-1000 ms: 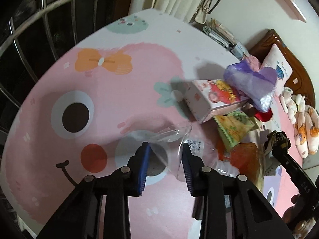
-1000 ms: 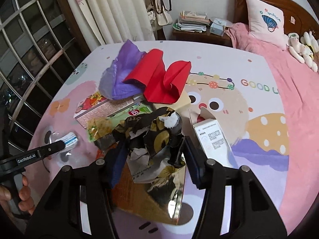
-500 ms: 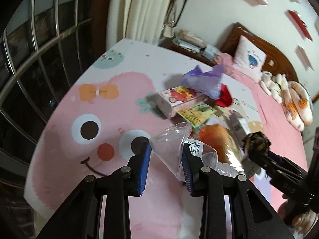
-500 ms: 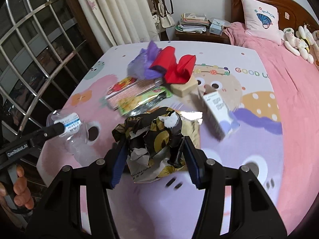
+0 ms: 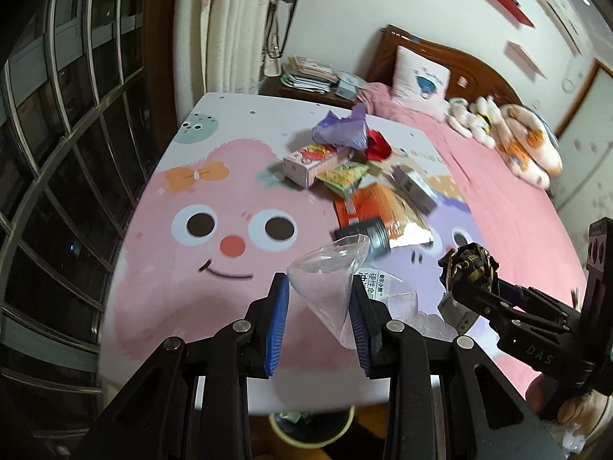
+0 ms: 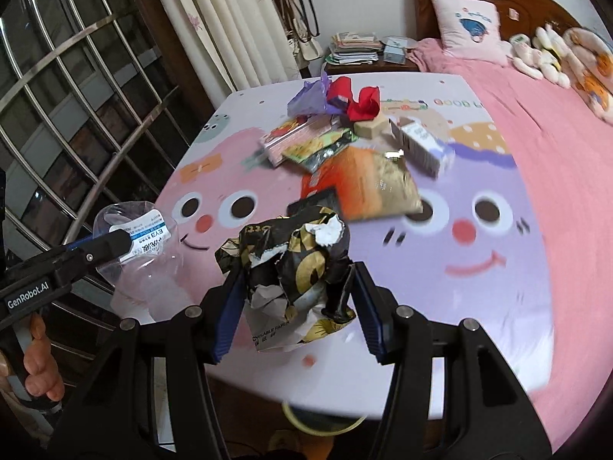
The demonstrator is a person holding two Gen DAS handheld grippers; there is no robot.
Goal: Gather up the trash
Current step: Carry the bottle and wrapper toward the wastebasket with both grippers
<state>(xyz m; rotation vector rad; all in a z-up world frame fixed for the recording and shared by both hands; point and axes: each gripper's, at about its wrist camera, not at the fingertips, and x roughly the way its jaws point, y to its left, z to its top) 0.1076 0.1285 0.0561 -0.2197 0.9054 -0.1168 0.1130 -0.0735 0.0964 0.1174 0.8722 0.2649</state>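
Left wrist view shows the left gripper (image 5: pixel 320 320) clamped on a crushed clear plastic bottle with a white printed label (image 5: pixel 337 280), its blue pads (image 5: pixel 279 324) pressing the collapsed wall from both sides, held up above the near edge of the cartoon-printed table (image 5: pixel 161 268). In the right wrist view the right gripper (image 6: pixel 297 312) is closed around a crumpled black-and-gold paper wad (image 6: pixel 295 264), also lifted off the surface. Below the table edge, between both tools, the rim of a round bin (image 6: pixel 325 421) peeks out, likely where both loads go. Still on the table: a purple plastic bag (image 6: pixel 310 96), a red bag (image 6: pixel 362 101), a pink carton (image 6: pixel 291 138), a green snack packet (image 6: pixel 318 147), an orange foil pouch (image 6: pixel 364 188) and a white box (image 6: pixel 421 145). The risks, as I judge them: the slick, springy bottle may squirt out of the pads if the wrist tilts; the wad's loose flaps hang low and might catch the table edge; with both tools close together over a small bin mouth, they may collide or drop a piece outside the rim
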